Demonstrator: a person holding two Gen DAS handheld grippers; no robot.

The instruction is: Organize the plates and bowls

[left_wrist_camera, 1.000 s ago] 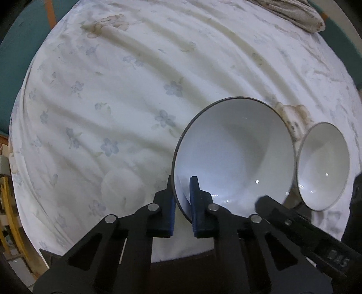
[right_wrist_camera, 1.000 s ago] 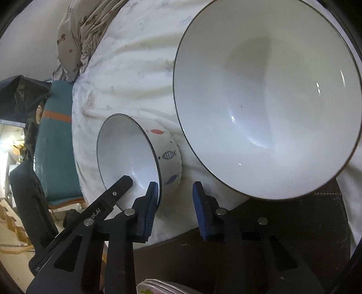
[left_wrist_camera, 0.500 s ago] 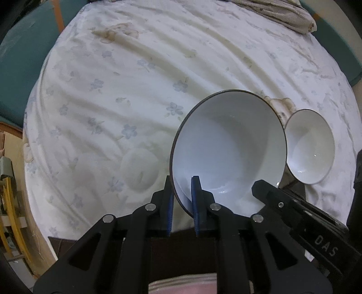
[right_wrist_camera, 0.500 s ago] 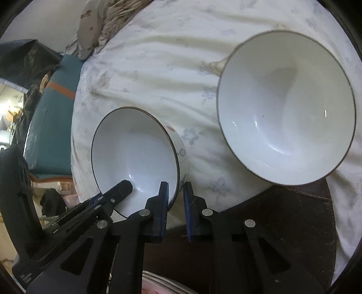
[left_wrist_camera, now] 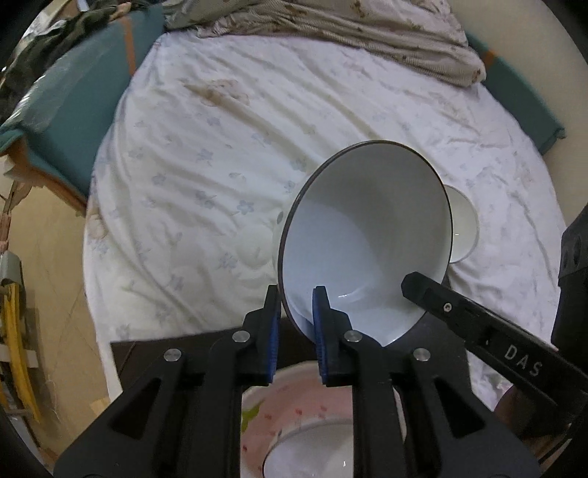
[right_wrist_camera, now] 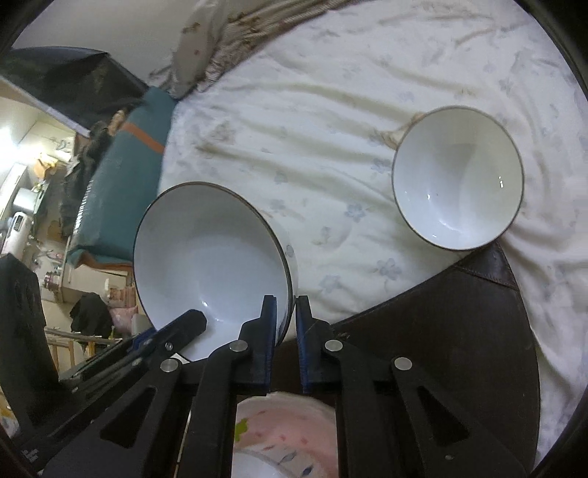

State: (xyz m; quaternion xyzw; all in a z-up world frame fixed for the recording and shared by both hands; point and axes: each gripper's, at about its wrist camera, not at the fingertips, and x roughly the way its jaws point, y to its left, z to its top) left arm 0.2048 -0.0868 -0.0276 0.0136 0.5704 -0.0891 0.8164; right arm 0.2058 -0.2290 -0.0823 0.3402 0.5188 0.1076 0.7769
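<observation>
A white bowl with a dark rim (left_wrist_camera: 367, 235) (right_wrist_camera: 205, 257) hangs tilted above the bed, its mouth turned toward both cameras. My left gripper (left_wrist_camera: 297, 294) is shut on its near left rim. My right gripper (right_wrist_camera: 286, 299) is shut on the near right rim of the same bowl. The right gripper's finger (left_wrist_camera: 415, 288) shows at the bowl's lower right edge, and the left one's finger (right_wrist_camera: 183, 323) at its lower left. A second white bowl (right_wrist_camera: 457, 176) (left_wrist_camera: 465, 224) rests tilted on the sheet, half hidden behind the held bowl in the left wrist view.
A pink-patterned plate (left_wrist_camera: 294, 400) (right_wrist_camera: 279, 423) lies on a dark brown surface (right_wrist_camera: 441, 331) right under both grippers. The flowered sheet (left_wrist_camera: 220, 165) spreads beyond it, with a crumpled blanket (left_wrist_camera: 367, 29) at the far end and a teal mattress edge (left_wrist_camera: 73, 92) on the left.
The right jaws went from open around the bowl's rim to shut on it. Both grippers then rose with the bowl, the bed fell away, and the pink plate came into view below.
</observation>
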